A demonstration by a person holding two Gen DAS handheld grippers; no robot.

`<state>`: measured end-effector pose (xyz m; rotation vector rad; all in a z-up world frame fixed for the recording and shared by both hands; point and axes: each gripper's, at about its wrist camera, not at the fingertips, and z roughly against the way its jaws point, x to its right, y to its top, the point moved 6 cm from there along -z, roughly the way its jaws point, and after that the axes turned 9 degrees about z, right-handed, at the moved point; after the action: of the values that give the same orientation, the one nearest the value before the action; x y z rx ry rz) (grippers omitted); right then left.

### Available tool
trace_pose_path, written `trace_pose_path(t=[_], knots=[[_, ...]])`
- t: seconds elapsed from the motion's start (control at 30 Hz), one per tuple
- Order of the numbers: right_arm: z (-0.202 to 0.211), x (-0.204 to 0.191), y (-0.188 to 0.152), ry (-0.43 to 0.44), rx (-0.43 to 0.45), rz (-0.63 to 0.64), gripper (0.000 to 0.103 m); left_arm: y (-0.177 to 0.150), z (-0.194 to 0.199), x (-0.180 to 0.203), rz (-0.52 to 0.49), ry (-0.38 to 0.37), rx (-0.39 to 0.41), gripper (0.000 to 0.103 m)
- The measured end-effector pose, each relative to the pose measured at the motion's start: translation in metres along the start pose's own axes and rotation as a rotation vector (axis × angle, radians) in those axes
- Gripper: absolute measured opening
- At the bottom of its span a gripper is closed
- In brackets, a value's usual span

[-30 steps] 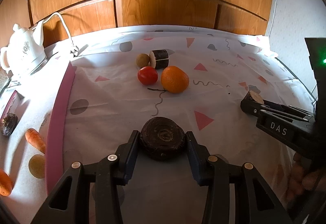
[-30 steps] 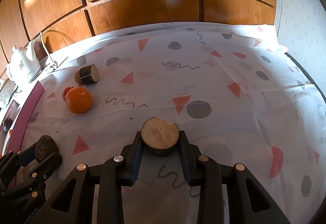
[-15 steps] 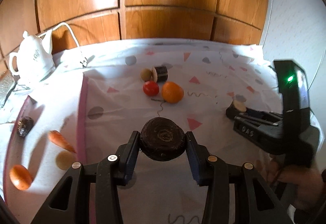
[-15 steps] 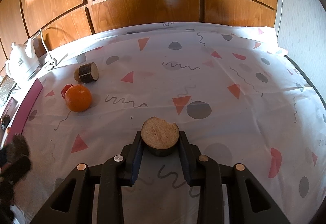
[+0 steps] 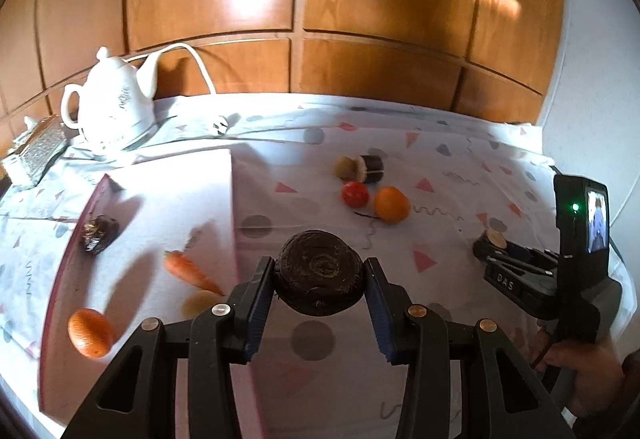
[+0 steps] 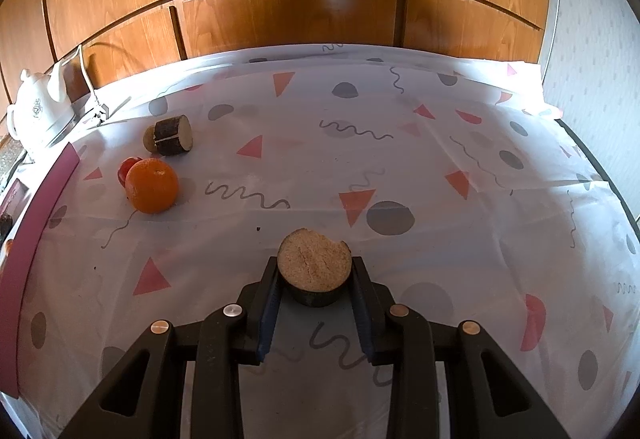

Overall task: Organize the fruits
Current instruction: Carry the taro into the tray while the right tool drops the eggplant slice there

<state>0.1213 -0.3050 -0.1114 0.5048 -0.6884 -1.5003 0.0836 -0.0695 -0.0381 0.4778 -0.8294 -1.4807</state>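
Observation:
My left gripper point(image 5: 319, 281) is shut on a dark round beet-like piece point(image 5: 319, 271) and holds it above the table. My right gripper point(image 6: 315, 281) is shut on a dark-skinned cut piece with a pale face point(image 6: 314, 259); it also shows in the left wrist view point(image 5: 496, 239). On the cloth lie an orange point(image 5: 391, 204) point(image 6: 151, 185), a tomato point(image 5: 355, 194) point(image 6: 129, 168), a dark cut cylinder point(image 5: 371, 168) point(image 6: 173, 135) and a small pale fruit point(image 5: 344, 166). On the white mat point(image 5: 132, 199) lie a carrot point(image 5: 188, 271), an orange point(image 5: 90, 333), a pale round piece point(image 5: 200, 303) and a dark lump point(image 5: 98, 233).
A white teapot point(image 5: 116, 107) point(image 6: 38, 111) with a cord stands at the back left, beside a silvery box point(image 5: 38, 149). Wood panelling point(image 6: 300, 7) backs the table. The mat's maroon edge point(image 6: 28, 239) runs along the left. The cloth hangs over the table's right edge point(image 6: 592, 159).
My left gripper has lifted and pulled back to the left with the dark piece, bringing the mat and its items into view. The right gripper has hardly moved.

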Motion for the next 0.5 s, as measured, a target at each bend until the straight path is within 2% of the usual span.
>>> trace_pose_path(t=[0.2,0.5], knots=[[0.007,-0.014,0.0,0.028,0.001,0.027,0.033,0.004,0.008,-0.012,0.016,0.02,0.017,0.045],[0.033,-0.066,0.018,0.171,0.049,0.091,0.033,0.01,0.013,-0.04,0.076,0.056,0.025,0.045]])
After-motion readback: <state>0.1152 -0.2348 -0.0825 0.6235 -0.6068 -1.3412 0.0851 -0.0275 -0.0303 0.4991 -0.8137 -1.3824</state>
